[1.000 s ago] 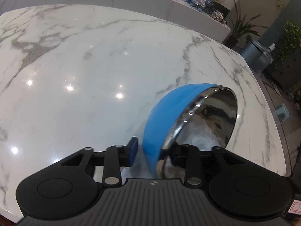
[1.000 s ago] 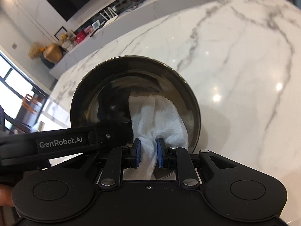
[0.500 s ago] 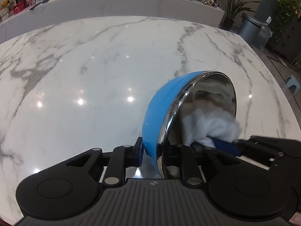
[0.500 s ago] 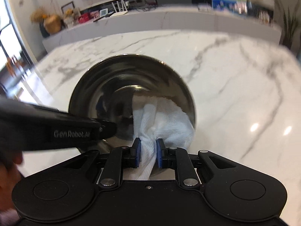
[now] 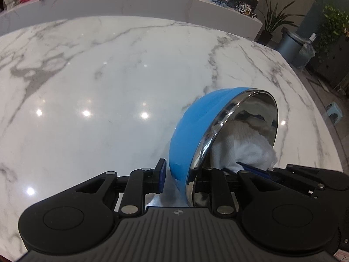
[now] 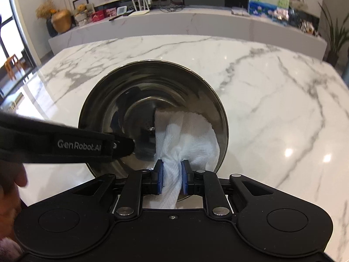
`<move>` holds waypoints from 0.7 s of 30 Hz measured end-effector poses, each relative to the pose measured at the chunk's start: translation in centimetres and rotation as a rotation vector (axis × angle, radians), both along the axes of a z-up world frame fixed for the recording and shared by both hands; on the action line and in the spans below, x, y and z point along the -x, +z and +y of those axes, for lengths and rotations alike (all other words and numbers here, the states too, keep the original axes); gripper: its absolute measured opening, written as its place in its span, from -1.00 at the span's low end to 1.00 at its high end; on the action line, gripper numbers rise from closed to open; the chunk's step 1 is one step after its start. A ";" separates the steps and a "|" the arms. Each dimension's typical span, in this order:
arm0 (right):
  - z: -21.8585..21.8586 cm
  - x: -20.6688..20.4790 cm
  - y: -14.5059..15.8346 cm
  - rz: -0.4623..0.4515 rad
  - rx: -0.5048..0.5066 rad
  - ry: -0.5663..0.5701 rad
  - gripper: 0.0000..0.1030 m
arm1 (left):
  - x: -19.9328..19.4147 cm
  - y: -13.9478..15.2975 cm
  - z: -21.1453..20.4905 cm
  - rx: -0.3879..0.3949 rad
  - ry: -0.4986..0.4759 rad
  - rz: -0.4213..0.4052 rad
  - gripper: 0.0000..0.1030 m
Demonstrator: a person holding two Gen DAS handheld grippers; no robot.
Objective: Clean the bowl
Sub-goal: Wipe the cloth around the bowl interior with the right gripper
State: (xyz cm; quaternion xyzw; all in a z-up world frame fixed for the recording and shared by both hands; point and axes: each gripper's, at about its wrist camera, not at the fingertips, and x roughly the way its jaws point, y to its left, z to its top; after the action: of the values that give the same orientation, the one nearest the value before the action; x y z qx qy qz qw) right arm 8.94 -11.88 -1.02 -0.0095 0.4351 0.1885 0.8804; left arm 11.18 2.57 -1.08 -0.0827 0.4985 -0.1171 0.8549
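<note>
The bowl (image 5: 196,131) is blue outside and shiny steel inside. It is tipped on its side over the marble table, its opening facing right. My left gripper (image 5: 178,178) is shut on the bowl's rim, one finger outside and one inside. In the right wrist view the bowl (image 6: 139,100) opens toward the camera. My right gripper (image 6: 172,174) is shut on a white cloth (image 6: 187,137), which is pressed against the lower right of the bowl's inside. The cloth also shows in the left wrist view (image 5: 244,150).
The white marble table (image 5: 87,76) spreads out around the bowl. A long counter (image 6: 196,21) with small items runs behind it. Plants and a grey bin (image 5: 290,45) stand off the table's far right.
The cloth has shifted within the bowl's lower right side as the right gripper wiped. Both views have swung, and the left gripper keeps its hold on the rim.
</note>
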 end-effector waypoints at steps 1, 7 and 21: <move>-0.2 0.0 0.0 0.012 -0.019 -0.005 -0.72 | 0.0 -0.2 0.1 0.014 0.001 0.006 -0.60; -0.4 0.0 -0.3 0.059 -0.109 -0.028 -0.71 | 0.1 -0.9 0.3 0.043 -0.004 0.026 -0.58; 3.4 1.6 0.5 -0.188 0.267 0.105 -0.72 | 0.1 0.5 -1.0 -0.115 -0.102 0.013 -0.62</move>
State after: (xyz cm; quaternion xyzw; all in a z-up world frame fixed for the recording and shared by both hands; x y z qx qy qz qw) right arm 7.38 -8.52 -0.53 -0.1668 0.3711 0.1730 0.8969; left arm 11.03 1.59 -0.55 -0.0085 0.5137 -0.1310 0.8479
